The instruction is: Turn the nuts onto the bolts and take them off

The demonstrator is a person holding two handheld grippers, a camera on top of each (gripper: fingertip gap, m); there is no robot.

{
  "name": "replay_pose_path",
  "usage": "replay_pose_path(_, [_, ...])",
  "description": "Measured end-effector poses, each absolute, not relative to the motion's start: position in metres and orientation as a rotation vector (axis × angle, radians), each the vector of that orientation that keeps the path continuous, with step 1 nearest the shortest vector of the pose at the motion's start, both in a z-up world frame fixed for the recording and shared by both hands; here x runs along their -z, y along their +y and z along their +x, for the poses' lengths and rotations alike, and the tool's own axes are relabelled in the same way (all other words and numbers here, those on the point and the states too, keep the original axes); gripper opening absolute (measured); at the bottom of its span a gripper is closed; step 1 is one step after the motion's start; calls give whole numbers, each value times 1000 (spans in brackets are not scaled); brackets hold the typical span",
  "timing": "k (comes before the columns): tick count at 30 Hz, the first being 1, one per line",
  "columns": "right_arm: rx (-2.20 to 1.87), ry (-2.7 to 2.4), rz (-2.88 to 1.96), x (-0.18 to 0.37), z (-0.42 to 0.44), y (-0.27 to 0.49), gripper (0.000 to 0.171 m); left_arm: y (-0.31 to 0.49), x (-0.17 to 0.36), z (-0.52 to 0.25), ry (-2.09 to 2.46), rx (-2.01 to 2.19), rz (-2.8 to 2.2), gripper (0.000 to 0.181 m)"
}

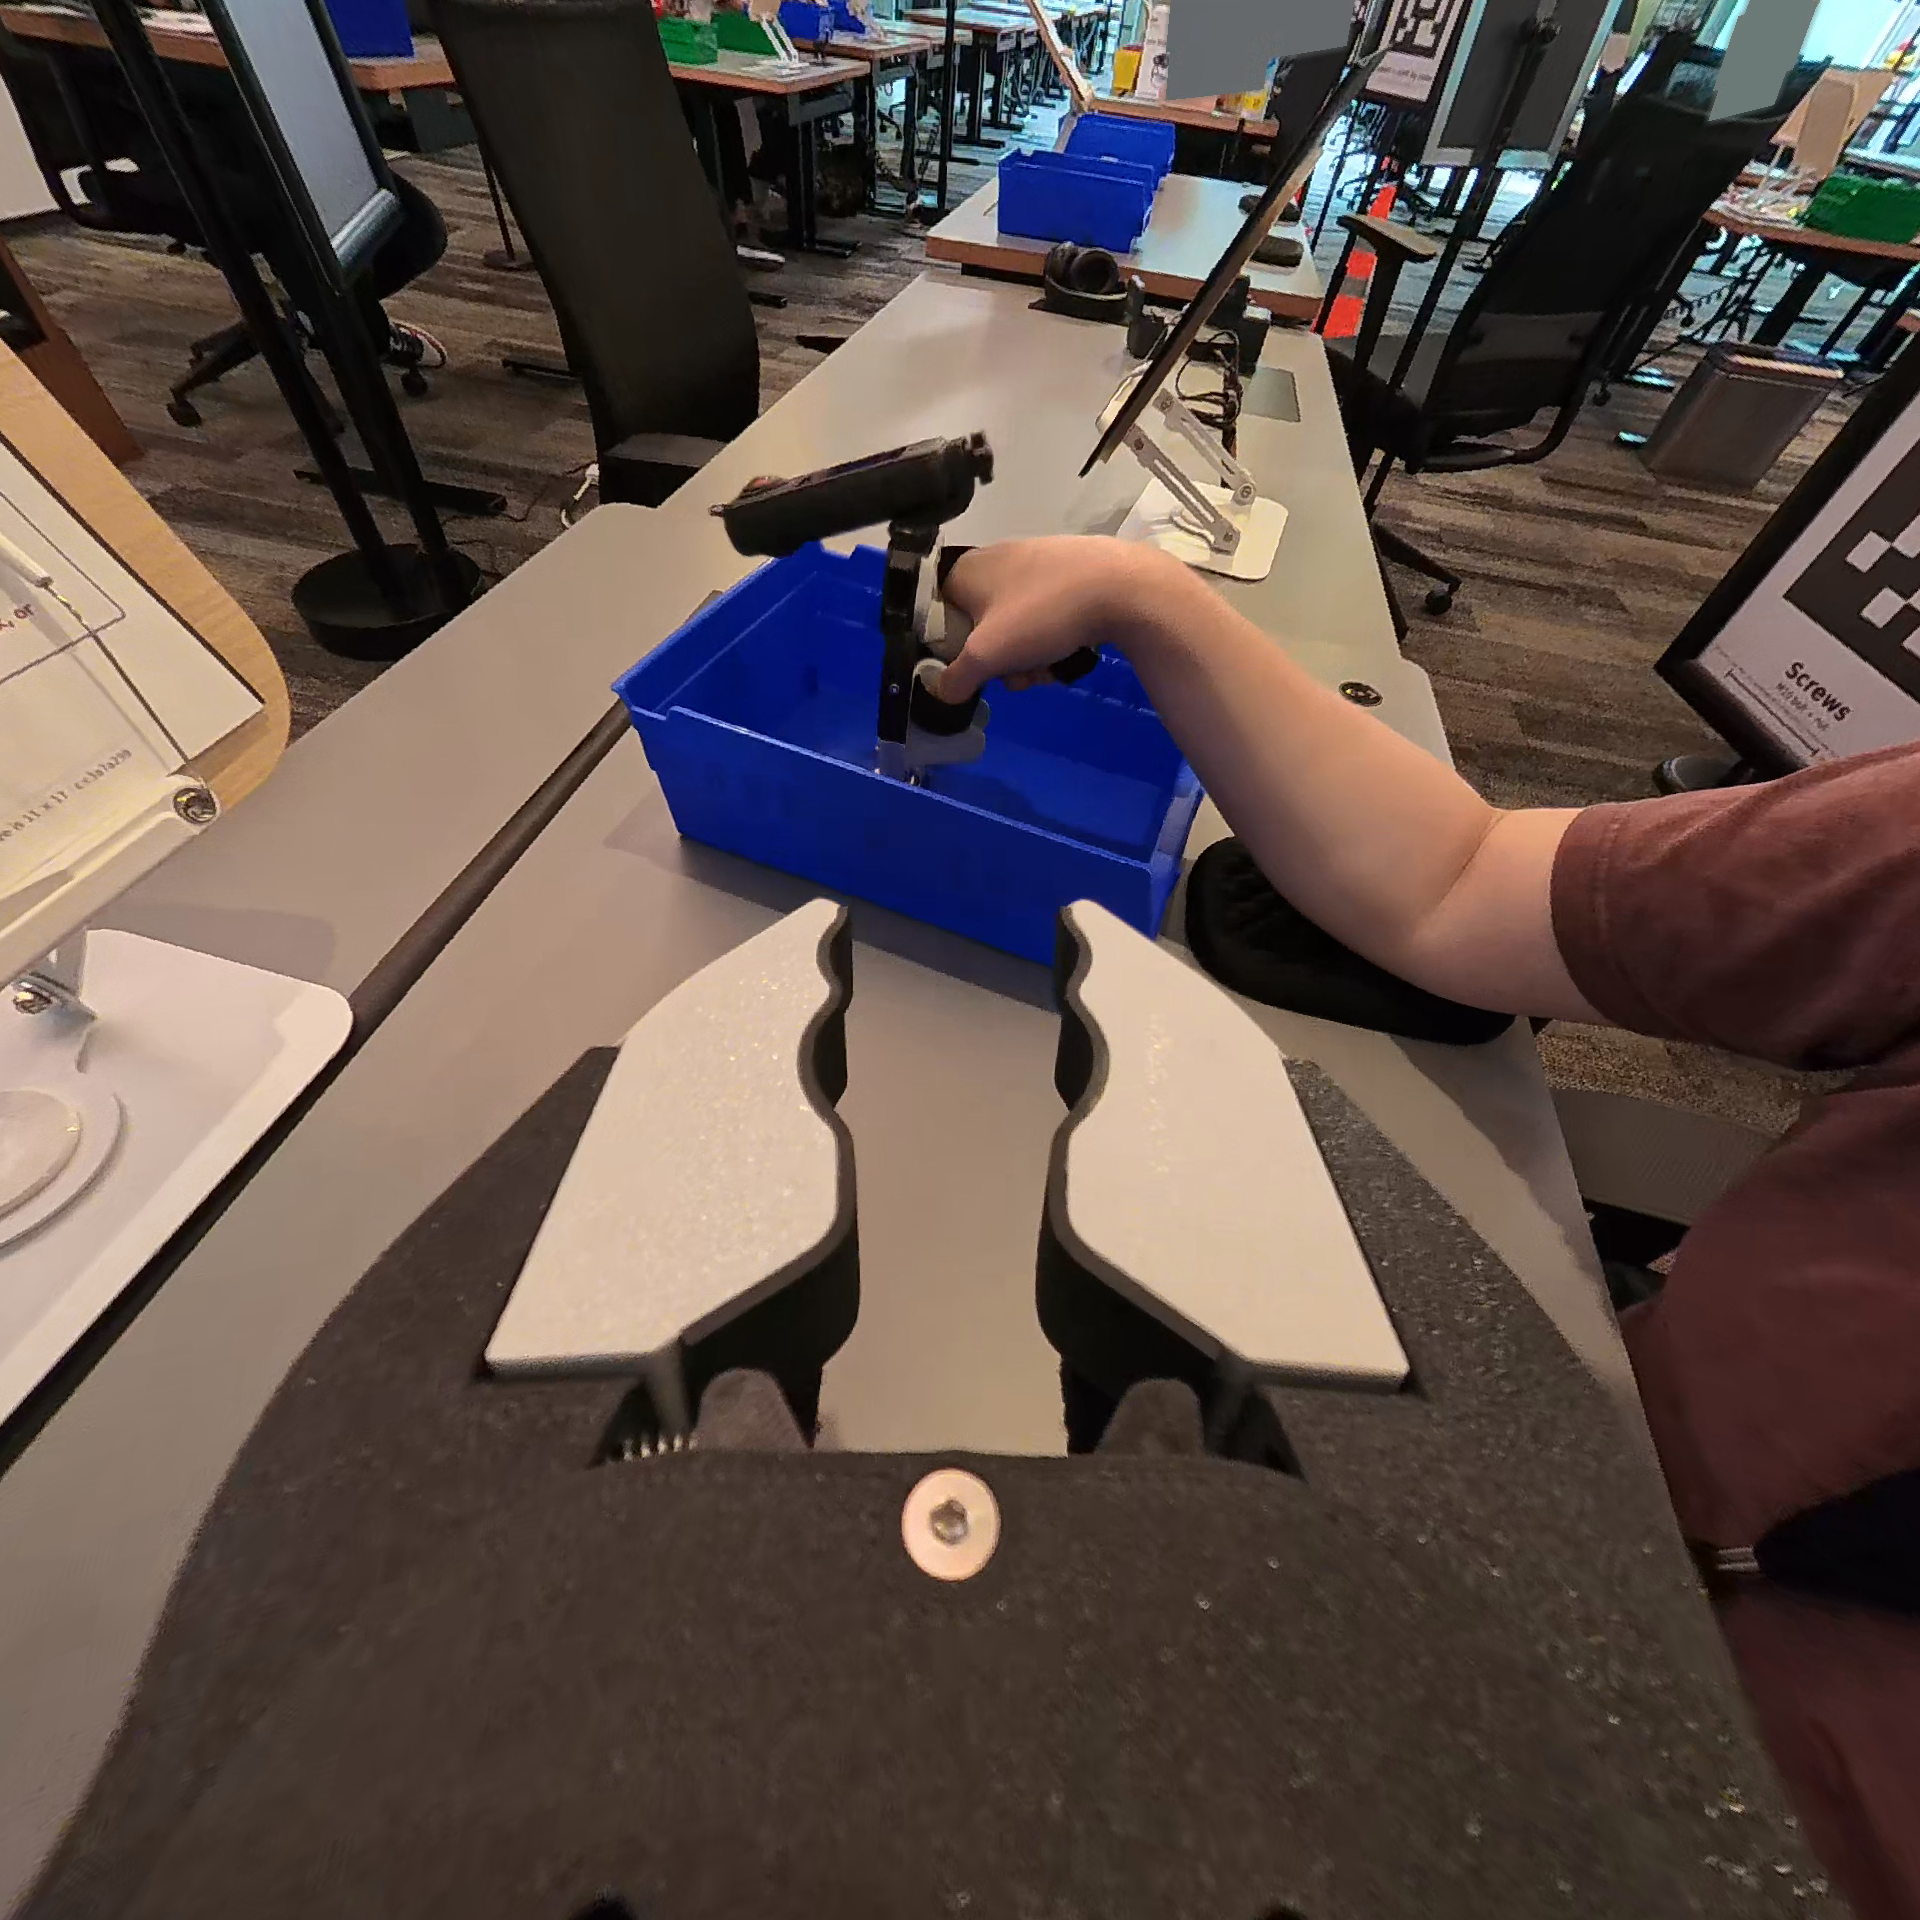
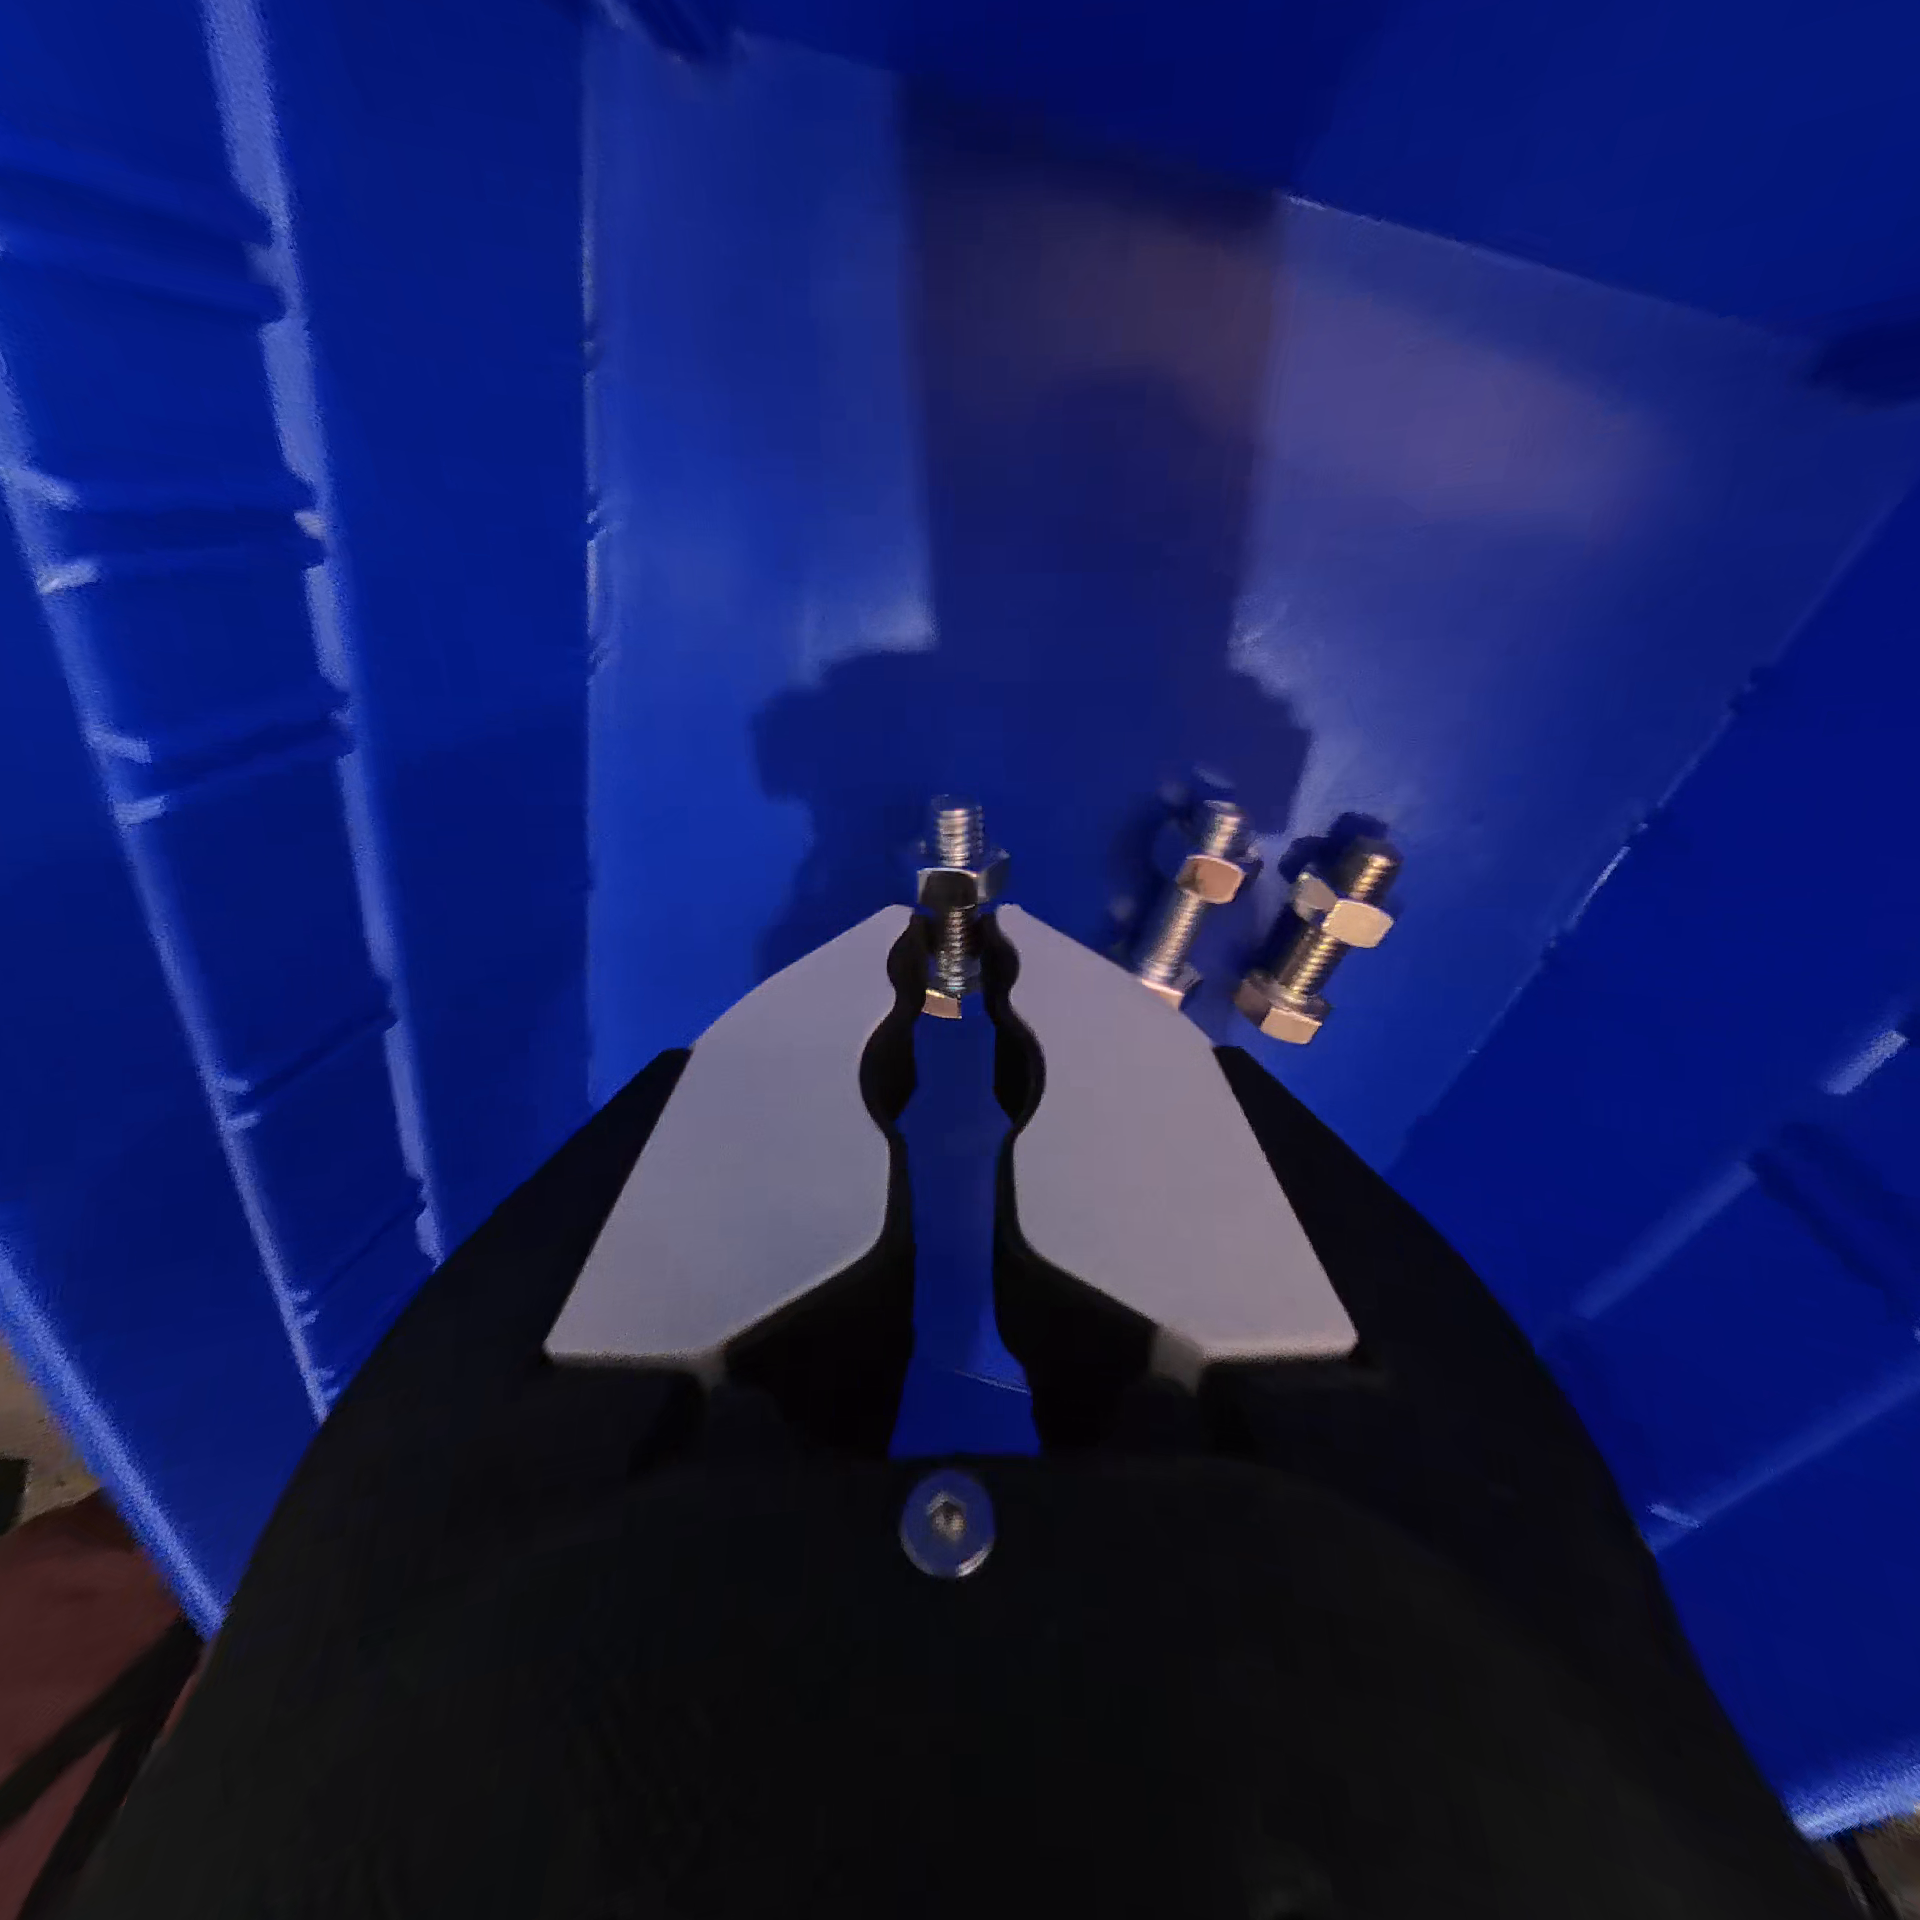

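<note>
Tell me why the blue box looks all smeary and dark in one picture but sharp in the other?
In the right wrist view the camera sits deep inside the blue bin, so its walls look soft and bent, and the right gripper throws a dark shadow behind the bolt it grips. In the left wrist view the bin is farther off, evenly lit and crisp.

Blue bin (image 2: 1558, 520): glossy smooth plastic w/ reflections. Bolts (image 2: 1311, 961) on bin floor: shiny threaded metal, nuts same. Right gripper (image 2: 953, 925) fingers (image 2: 748, 1164): matt grey plates, black pads. Table (image 1: 436, 1143) under bin: matt grey. Left gripper (image 1: 951, 935) body: rough black.
</note>
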State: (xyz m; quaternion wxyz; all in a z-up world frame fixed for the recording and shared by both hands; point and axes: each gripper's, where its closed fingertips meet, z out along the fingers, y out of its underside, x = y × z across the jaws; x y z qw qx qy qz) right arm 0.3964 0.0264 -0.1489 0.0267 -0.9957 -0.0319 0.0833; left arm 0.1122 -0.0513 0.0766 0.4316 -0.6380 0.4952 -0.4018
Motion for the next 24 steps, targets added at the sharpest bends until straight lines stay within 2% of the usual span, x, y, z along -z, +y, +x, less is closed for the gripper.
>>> replay_pose_path(8, [-179,-33,-3089,158,410,30,11,-51,-77,111,1239,985,-1593,36])
replay_pose_path(11, [-149,-63,-3086,153,413,30,26,-48,-78,107,1222,983,-1608,36])
replay_pose_path(15, [-179,-109,-2954,124,406,39,27,-39,-93,83,1159,910,-1602,37])
replay_pose_path(19, [-250,-218,-2759,76,387,44,27,-15,-95,19,1069,625,-1709,37])
replay_pose_path(24, [-279,-315,-2577,32,367,43,26,37,-43,-101,807,150,-2109,35])
